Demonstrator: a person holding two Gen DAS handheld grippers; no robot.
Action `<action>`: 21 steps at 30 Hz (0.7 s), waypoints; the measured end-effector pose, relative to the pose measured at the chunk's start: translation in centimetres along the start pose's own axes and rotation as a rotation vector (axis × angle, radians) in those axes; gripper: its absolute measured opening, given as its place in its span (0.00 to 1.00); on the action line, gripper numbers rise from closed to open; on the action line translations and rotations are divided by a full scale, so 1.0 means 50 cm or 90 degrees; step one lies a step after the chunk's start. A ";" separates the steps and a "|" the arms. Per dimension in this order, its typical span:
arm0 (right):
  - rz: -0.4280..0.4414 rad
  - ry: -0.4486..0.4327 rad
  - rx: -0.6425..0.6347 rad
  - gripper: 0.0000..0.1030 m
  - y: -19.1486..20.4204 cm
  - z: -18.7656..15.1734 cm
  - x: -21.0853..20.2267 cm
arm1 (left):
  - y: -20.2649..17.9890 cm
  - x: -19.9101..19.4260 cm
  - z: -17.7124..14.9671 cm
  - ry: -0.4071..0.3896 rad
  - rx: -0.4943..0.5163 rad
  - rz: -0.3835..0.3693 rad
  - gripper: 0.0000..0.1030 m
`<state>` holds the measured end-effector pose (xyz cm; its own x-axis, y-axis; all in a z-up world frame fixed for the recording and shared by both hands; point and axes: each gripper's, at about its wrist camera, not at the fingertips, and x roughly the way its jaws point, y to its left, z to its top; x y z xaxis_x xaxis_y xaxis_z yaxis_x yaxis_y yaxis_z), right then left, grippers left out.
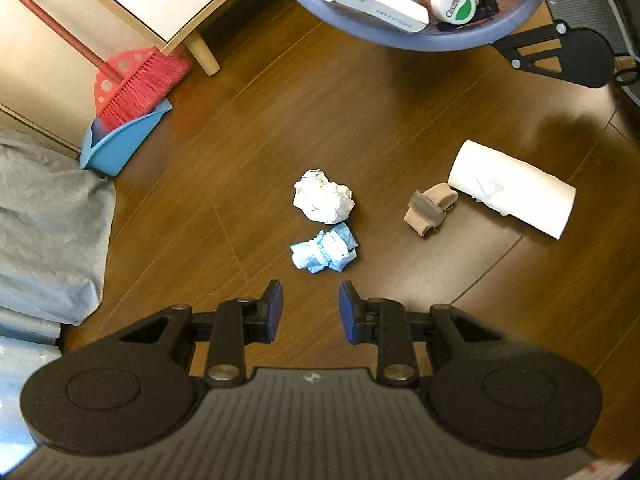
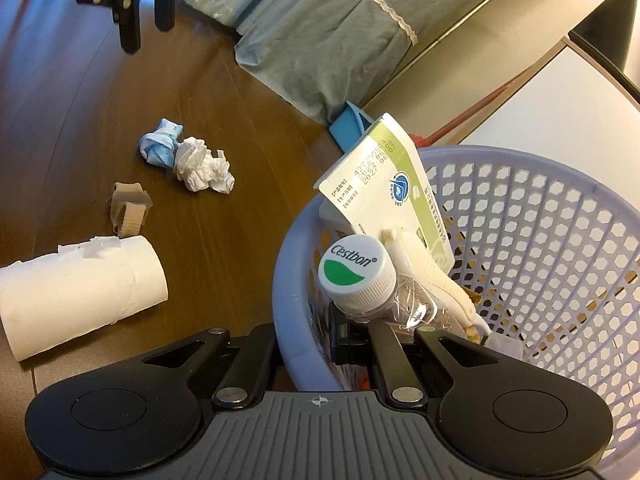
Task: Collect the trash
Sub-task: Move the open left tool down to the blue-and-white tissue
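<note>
On the brown wood floor lie a crumpled blue mask [image 1: 324, 250] [image 2: 160, 148], a white paper ball [image 1: 323, 197] [image 2: 204, 170], a beige ribbed scrap [image 1: 430, 212] [image 2: 130, 208] and a white paper roll [image 1: 512, 194] [image 2: 80, 296]. My left gripper [image 1: 311, 304] [image 2: 148, 36] hangs open just short of the blue mask, holding nothing. The lilac basket [image 1: 460, 38] [image 2: 288, 280] holds a box [image 2: 384, 188], a capped bottle [image 2: 354, 272] and other rubbish. My right gripper [image 2: 308, 340] [image 1: 490, 12] is shut on the basket's rim, one finger inside and one outside.
A red broom [image 1: 136, 80] stands in a blue dustpan [image 1: 120, 140] at the left, by a white cabinet's wooden leg [image 1: 204, 52]. Grey-blue bedding [image 1: 48, 220] [image 2: 320, 40] hangs down to the floor along the left.
</note>
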<state>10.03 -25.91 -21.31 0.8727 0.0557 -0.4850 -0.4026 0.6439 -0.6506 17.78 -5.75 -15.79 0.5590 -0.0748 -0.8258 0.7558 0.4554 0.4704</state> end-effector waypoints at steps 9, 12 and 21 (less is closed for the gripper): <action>0.000 0.000 -0.001 0.04 0.001 -0.002 -0.002 | -0.022 0.073 0.002 0.001 0.018 -0.005 0.25; 0.000 0.000 -0.001 0.04 0.001 -0.002 -0.002 | -0.026 0.091 0.004 0.008 0.021 -0.007 0.25; 0.000 0.000 -0.003 0.04 0.002 -0.004 -0.002 | -0.032 0.123 0.018 0.016 0.024 -0.003 0.25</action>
<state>9.84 -26.03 -21.45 0.8725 0.0561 -0.4853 -0.4042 0.6408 -0.6527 20.32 -7.72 -21.36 0.5473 -0.0548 -0.8351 0.7707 0.4220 0.4774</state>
